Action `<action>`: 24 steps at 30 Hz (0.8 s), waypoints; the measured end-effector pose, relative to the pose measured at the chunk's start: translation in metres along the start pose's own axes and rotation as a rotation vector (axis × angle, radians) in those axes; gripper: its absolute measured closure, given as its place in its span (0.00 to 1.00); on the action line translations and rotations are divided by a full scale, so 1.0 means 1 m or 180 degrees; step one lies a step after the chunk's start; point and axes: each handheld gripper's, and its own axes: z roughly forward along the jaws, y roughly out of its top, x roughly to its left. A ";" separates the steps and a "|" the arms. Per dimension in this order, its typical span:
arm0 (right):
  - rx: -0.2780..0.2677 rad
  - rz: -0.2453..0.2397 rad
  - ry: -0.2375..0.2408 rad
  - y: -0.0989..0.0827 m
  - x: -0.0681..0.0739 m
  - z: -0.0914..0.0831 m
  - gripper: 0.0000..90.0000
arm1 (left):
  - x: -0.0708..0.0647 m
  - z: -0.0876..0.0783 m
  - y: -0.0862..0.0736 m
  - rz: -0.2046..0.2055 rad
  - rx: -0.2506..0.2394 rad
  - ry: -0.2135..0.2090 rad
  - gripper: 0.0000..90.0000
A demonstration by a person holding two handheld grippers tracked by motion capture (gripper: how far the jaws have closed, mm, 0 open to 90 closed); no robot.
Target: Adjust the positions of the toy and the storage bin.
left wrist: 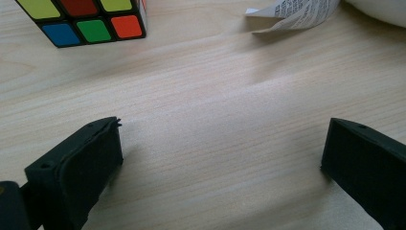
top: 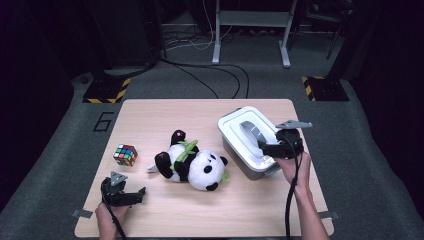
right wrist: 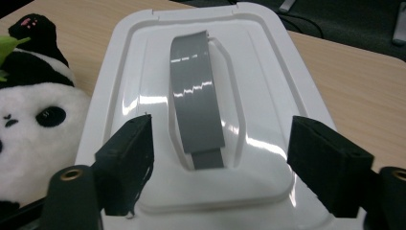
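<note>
The lidded white box (top: pixel 248 141) lies long axis angled across the counter (top: pixel 165 116) — right claw (right wrist: pixel 220 158) spread over its grey handle (right wrist: pixel 196 112), left claw (left wrist: pixel 220 158) spread too.

The cube (left wrist: pixel 81 21), paper tag (left wrist: pixel 297 13) and panda's face (right wrist: pixel 33 129) are cut off by picture edges.

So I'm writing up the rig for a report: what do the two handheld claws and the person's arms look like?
Both the left claw and the right claw are black, each with two blocky, flat-faced jaws, a grey three-cornered plate on top and a black cable trailing back along the forearm. Brass-coloured screw holes show near the right claw's jaw bases. The forearms are bare, with no sleeves visible.
</note>
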 end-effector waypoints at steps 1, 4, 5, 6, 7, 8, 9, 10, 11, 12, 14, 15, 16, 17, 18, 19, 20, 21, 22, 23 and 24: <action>0.0000 0.0000 0.0000 0.000 0.000 0.000 0.24 | 0.000 0.000 0.000 0.0002 0.0000 0.0000 0.00; -0.0100 0.0053 0.0001 -0.018 -0.004 -0.014 0.15 | 0.001 -0.001 0.000 0.0029 0.0023 -0.0002 0.00; -0.0129 0.0062 -0.0006 -0.023 -0.004 -0.018 0.13 | 0.001 0.000 0.000 0.0027 0.0020 -0.0002 0.00; -0.0129 0.0062 -0.0006 -0.023 -0.004 -0.018 0.13 | 0.001 0.000 0.000 0.0027 0.0020 -0.0002 0.00; -0.0156 0.0073 -0.0029 -0.027 -0.004 -0.022 0.11 | 0.001 -0.001 0.000 0.0027 0.0023 -0.0002 0.00; -0.0204 0.0094 -0.0061 -0.036 -0.005 -0.028 0.07 | 0.001 0.000 0.000 0.0028 0.0022 -0.0001 0.00; -0.0204 0.0094 -0.0061 -0.036 -0.005 -0.028 0.07 | 0.001 0.000 0.000 0.0028 0.0022 -0.0001 0.00; -0.0279 0.0130 -0.0069 -0.045 -0.005 -0.036 0.04 | 0.000 -0.001 0.000 0.0024 0.0023 0.0000 0.00; -0.0279 0.0130 -0.0069 -0.045 -0.005 -0.036 0.04 | 0.000 -0.001 0.000 0.0024 0.0023 0.0000 0.00; -0.0328 0.0152 -0.0122 -0.053 -0.004 -0.042 0.02 | 0.000 -0.001 0.000 0.0025 0.0027 -0.0002 0.00; -0.0351 0.0176 -0.0168 -0.062 -0.003 -0.044 0.00 | 0.001 -0.001 0.000 0.0024 0.0041 -0.0002 0.00; -0.0355 0.0175 -0.0185 -0.067 -0.003 -0.045 0.00 | 0.001 -0.001 0.000 0.0024 0.0037 -0.0001 0.00; -0.0349 0.0179 -0.0205 -0.072 -0.002 -0.045 0.00 | 0.001 -0.001 0.000 0.0022 0.0028 -0.0001 0.00; -0.0349 0.0179 -0.0205 -0.072 -0.002 -0.045 0.00 | 0.001 -0.001 0.000 0.0022 0.0028 -0.0001 0.00; -0.0372 0.0182 -0.0245 -0.082 -0.002 -0.046 0.00 | 0.001 0.000 0.000 0.0025 0.0028 0.0000 0.00; -0.0395 0.0201 -0.0263 -0.088 -0.002 -0.047 0.00 | 0.001 0.000 0.000 0.0025 0.0028 0.0000 0.00; -0.0394 0.0232 -0.0275 -0.094 -0.003 -0.046 0.00 | 0.000 0.000 0.000 0.0002 0.0008 0.0002 0.00; -0.0394 0.0232 -0.0275 -0.094 -0.003 -0.046 0.00 | 0.000 0.000 0.000 0.0002 0.0008 0.0002 0.00; -0.0375 0.0283 -0.0281 -0.105 -0.005 -0.041 0.00 | 0.000 0.000 0.000 -0.0004 0.0008 0.0000 0.00; -0.0375 0.0283 -0.0281 -0.105 -0.005 -0.041 0.00 | 0.000 0.000 0.000 -0.0004 0.0008 0.0000 0.00; -0.0315 0.0316 -0.0277 -0.117 -0.008 -0.033 0.00 | 0.000 0.000 0.000 -0.0001 0.0007 0.0001 0.00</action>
